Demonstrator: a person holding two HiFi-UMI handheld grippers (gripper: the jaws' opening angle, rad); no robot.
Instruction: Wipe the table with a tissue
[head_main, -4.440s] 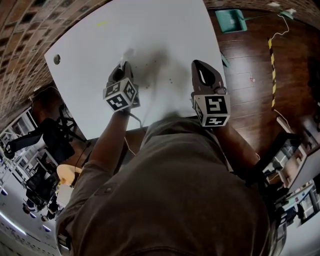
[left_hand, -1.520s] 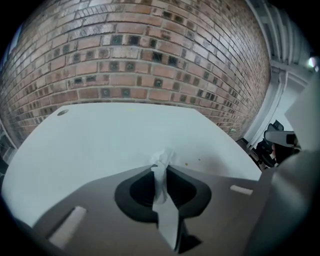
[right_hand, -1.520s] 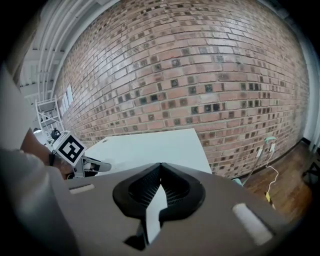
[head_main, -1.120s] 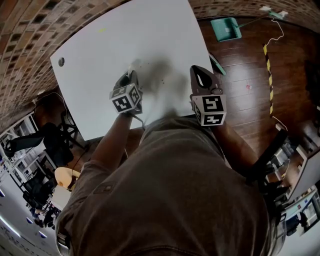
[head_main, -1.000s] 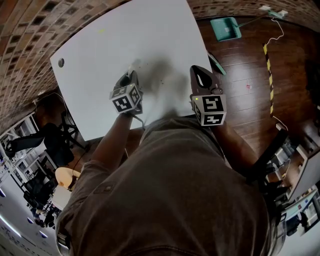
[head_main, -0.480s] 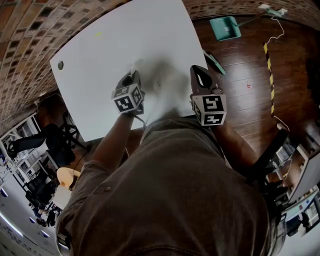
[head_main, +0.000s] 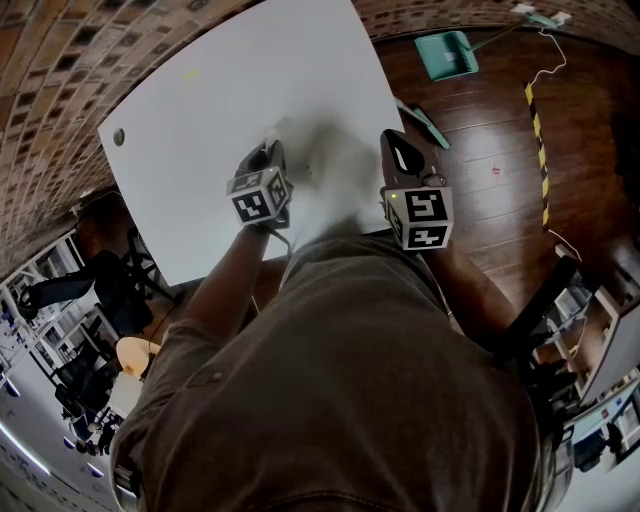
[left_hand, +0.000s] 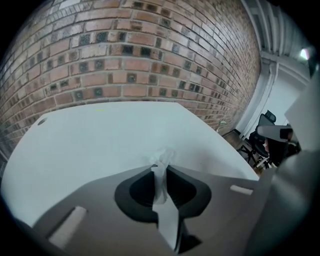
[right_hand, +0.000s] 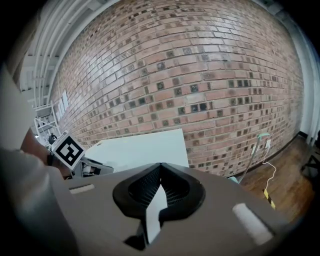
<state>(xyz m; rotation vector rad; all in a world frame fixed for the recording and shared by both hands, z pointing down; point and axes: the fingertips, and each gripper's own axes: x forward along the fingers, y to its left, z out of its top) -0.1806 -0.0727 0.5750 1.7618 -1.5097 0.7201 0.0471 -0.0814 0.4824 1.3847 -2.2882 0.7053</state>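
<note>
Wall: we see red-brown brick wall (left_hand: 125, 60) with small dark square insets, rising just behind the desk.
Floor: dark wooden floor (head_main: 490, 130); a yellow-black striped tape (head_main: 545, 190) lies on it.
Desk: white desk (head_main: 250, 80), with a round hole (head_main: 119, 137) near one corner.
Furniture: we notice a black office chair (head_main: 105, 285) beside the desk.
On the floor: a teal dustpan (head_main: 446, 50).

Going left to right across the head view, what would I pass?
Round hole in the white table → left tool, pinching a tissue → right tool → yellow-and-black striped tape on the wooden floor.
</note>
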